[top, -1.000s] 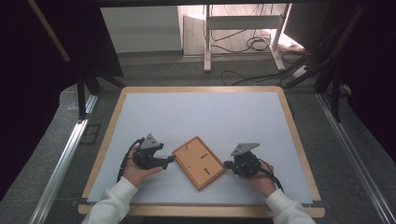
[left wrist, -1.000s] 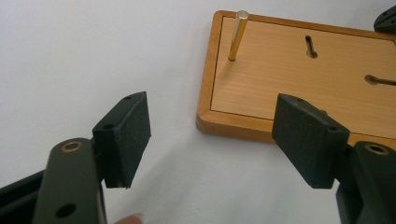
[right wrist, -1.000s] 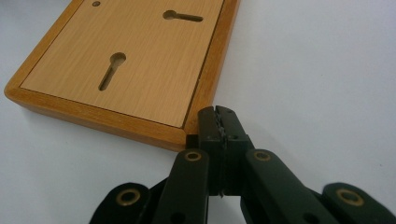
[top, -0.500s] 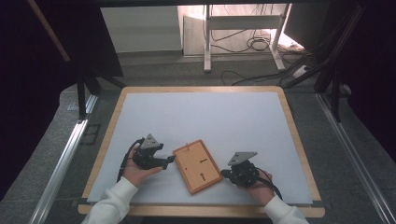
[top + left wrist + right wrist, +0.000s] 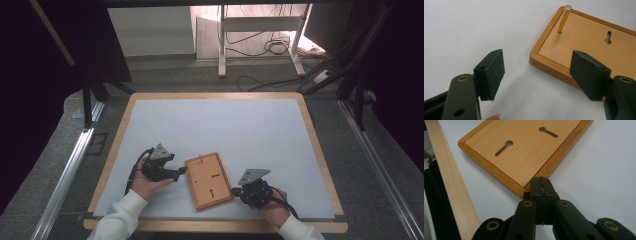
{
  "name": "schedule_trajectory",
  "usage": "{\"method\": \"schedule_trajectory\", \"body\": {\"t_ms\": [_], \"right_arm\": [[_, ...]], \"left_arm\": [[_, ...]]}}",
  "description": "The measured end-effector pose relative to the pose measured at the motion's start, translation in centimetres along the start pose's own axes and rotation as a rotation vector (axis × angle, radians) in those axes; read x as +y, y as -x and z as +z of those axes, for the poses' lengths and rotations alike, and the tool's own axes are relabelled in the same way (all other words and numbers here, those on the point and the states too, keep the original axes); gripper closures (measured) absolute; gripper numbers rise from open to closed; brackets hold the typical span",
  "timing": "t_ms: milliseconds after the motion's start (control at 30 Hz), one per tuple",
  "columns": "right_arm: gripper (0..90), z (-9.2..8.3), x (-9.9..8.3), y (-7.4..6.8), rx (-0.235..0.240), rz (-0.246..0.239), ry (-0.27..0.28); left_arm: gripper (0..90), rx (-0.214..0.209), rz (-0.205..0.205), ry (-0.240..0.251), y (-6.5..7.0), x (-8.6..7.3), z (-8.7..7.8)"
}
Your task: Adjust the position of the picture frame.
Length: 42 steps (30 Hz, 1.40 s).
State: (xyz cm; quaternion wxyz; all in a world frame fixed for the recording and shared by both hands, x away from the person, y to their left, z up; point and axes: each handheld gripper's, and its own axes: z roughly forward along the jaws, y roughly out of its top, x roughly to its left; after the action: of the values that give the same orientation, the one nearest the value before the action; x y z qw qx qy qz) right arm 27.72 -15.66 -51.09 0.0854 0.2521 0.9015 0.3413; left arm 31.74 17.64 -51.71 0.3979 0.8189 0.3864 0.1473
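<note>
Near table's front edge: R gripper, jaws pressed together, nudges wooden frame; L gripper spread. Next: straddle frame's rim w/ L.

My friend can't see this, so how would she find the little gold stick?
Look at the white table, then the wooden board lying flat near its front edge between the two grippers. The gold peg stands upright at one corner, the board's only shiny metal part.

Left gripper rests with jaws wide apart; right gripper apparently low, jaws pressed together
</note>
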Motion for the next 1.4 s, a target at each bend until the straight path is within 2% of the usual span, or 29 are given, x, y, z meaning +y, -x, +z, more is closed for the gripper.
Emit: {"method": "schedule_trajectory", "body": {"t_ms": [367,567,700,1400], "right_arm": [[90.0,0.9,0.2,-1.4,0.031,0.011,0.033],[90.0,1.9,0.8,-2.4,0.040,-0.004,0.056],[90.0,2.4,1.1,-2.6,0.061,0.010,0.061],[90.0,2.9,1.4,-2.9,0.066,-0.003,0.081]], "left_arm": [[28.2,0.002,0.002,-0.006,0.0,0.0,0.2],[28.2,0.004,0.001,-0.003,0.0,0.0,0.1],[28.2,0.004,0.001,-0.004,-0.1,0.0,0.1],[28.2,0.003,0.009,-0.007,0.0,0.0,0.2]]}}
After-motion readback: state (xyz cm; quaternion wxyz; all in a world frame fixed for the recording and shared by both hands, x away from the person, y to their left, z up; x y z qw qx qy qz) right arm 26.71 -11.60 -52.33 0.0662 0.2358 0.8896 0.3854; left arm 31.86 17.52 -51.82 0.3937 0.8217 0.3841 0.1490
